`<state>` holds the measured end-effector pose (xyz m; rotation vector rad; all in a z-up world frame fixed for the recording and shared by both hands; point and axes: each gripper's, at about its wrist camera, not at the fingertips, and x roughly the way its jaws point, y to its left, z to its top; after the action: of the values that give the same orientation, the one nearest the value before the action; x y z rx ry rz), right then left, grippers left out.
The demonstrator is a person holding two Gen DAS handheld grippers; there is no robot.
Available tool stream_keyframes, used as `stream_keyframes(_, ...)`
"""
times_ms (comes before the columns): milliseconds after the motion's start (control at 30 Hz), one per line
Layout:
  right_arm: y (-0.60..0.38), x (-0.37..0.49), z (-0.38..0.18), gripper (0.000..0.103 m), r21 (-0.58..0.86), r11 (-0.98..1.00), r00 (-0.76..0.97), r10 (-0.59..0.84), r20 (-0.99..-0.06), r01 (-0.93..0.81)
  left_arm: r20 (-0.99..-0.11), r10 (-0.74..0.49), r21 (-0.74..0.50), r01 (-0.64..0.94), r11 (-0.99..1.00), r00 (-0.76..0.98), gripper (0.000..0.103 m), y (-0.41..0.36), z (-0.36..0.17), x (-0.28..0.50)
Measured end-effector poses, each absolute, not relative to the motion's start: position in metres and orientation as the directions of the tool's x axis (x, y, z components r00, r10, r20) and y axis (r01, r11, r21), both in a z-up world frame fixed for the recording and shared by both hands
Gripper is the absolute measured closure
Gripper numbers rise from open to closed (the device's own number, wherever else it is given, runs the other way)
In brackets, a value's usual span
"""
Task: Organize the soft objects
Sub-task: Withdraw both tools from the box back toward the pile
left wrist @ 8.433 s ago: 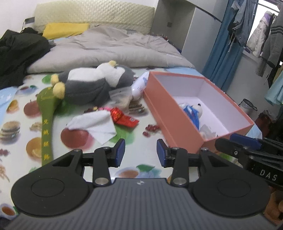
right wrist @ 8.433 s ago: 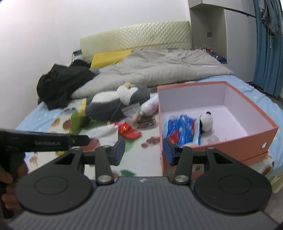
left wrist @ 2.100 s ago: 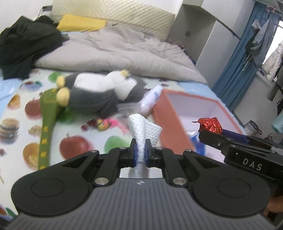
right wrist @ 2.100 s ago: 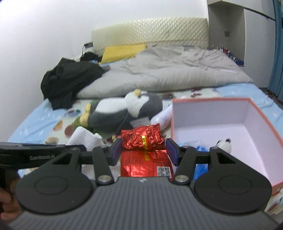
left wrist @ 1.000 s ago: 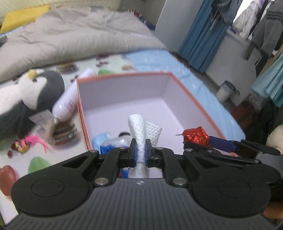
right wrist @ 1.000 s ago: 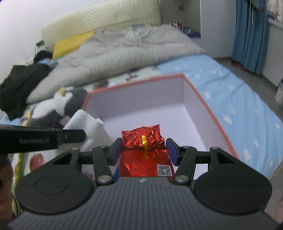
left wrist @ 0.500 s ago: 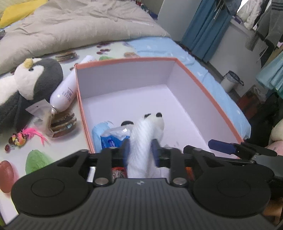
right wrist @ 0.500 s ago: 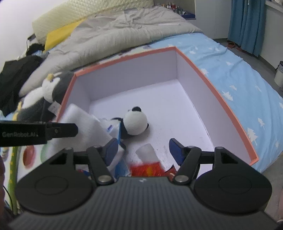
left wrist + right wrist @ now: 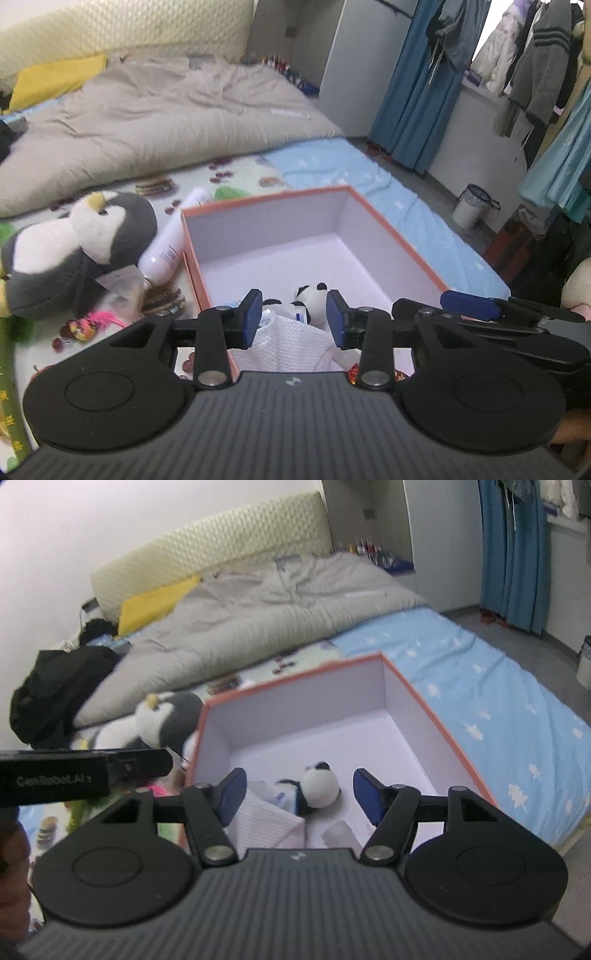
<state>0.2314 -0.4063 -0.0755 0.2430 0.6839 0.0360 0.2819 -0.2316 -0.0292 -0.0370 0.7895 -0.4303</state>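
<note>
I see both grippers, left [image 9: 291,317] and right [image 9: 297,794], with jaws spread, grasping nothing. The white cloth [image 9: 291,347] lies inside the orange box [image 9: 391,236] beside the panda toy [image 9: 319,784]

An orange box [image 9: 391,236] with a white inside is seen, a white waffle-textured cloth [image 9: 291,347], a grey-and-white penguin [image 9: 74,243], and a black-and-white panda [image 9: 319,784].

Bed [image 9: 424,221]: box [image 9: 402,251], penguin plush [image 9: 74,243], bottle [image 9: 166,251], duvet [image 9: 147,122].

Grey duvet [image 9: 155,122], blue curtains [image 9: 417,92]
</note>
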Motion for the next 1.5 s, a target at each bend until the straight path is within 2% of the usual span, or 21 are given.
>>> stream_keyframes(333, -0.379, 0.184, -0.039, 0.036, 0.222, 0.975, 0.831, 0.117, -0.543, 0.008, -0.615, -0.388, -0.196, 0.344, 0.918, 0.686, 0.057, -0.186, 0.008, 0.223)
stream_keyframes(633, -0.344, 0.140, -0.031, 0.036, 0.209, 0.978, 0.849, 0.129, -0.513, -0.022, -0.584, -0.392, -0.181, 0.356, 0.917, 0.711, 0.057, -0.147, 0.020, 0.169)
stream_keyframes(933, -0.304, 0.113, -0.045, 0.036, 0.207, 0.977, 0.850, 0.155, -0.503, -0.055, -0.585, -0.362, -0.177, 0.322, 0.930, 0.726, 0.057, -0.105, 0.004, 0.128)
stream_keyframes(1267, -0.265, 0.096, -0.074, 0.036, 0.217, 0.972, 0.820, 0.198, -0.537, -0.093, -0.626, -0.303, -0.179, 0.246, 0.953, 0.719, 0.057, -0.061, -0.029, 0.113)
stream_keyframes(1500, -0.245, 0.082, -0.078, 0.036, 0.186, 0.973, 0.806, 0.218, -0.551, -0.137, -0.622, -0.287, -0.194, 0.212, 0.958, 0.728, 0.057, -0.043, -0.040, 0.095)
